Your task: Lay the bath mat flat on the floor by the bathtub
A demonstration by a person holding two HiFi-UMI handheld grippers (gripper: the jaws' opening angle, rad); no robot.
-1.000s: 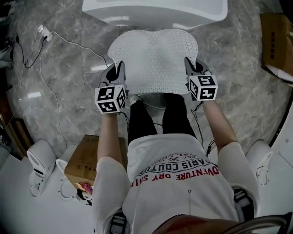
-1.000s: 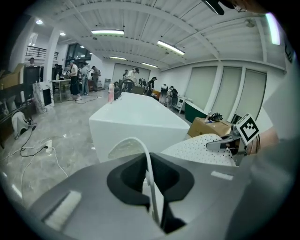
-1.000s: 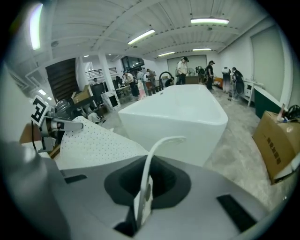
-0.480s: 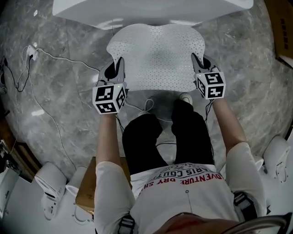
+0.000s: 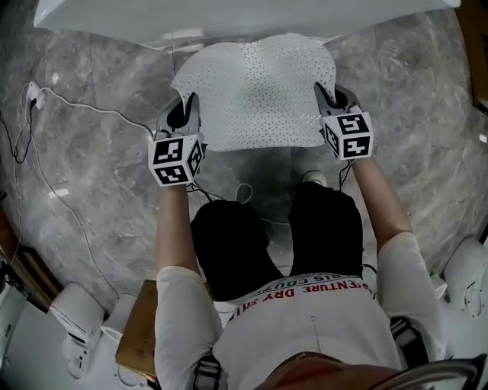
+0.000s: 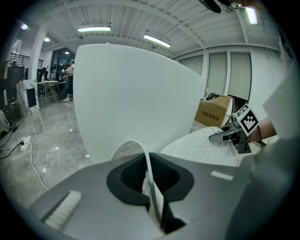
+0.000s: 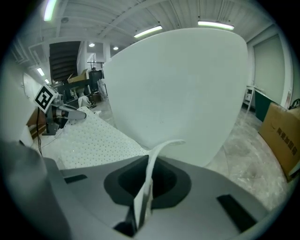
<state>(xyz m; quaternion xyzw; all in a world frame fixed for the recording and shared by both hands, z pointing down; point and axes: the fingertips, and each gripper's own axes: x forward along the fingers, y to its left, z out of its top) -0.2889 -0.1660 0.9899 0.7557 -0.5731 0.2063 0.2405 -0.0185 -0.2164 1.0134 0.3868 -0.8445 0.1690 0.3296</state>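
A white perforated bath mat is spread out over the grey marble floor, its far edge next to the white bathtub. My left gripper is shut on the mat's near left corner. My right gripper is shut on its near right corner. In the left gripper view a thin mat edge runs between the closed jaws, with the bathtub close ahead and the right gripper across the mat. In the right gripper view the mat edge is pinched the same way, before the bathtub.
A white cable with a plug trails over the floor at the left. A cardboard box sits behind the person at lower left; another box stands right of the tub. The person's legs and shoes are just behind the mat.
Both grippers have carried the mat forward, nearer the bathtub, and the person has stepped after it. The grip on both corners is unchanged.
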